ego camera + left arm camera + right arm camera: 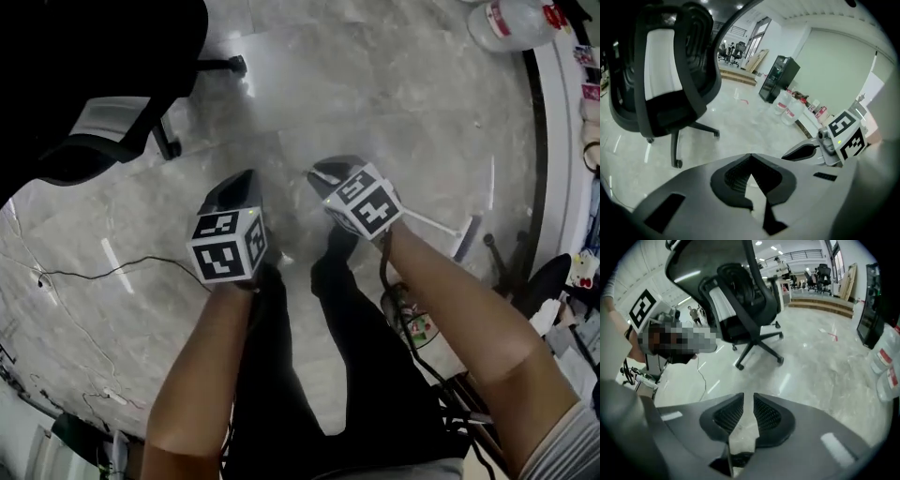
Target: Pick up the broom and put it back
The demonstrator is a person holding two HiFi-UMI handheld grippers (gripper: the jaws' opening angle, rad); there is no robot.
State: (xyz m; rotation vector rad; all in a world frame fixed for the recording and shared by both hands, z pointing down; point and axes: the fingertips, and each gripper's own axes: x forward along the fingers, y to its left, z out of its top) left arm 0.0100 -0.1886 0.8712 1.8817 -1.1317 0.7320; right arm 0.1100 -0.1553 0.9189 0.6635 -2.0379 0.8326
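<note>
Not started: left gripper [234,184] clenched empty, right gripper [328,172] barely parted, empty; white stick at right, perhaps the broom [436,225], lies untouched.

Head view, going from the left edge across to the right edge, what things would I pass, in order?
Black office chair → left gripper → right gripper → large water bottle at the top right.
</note>
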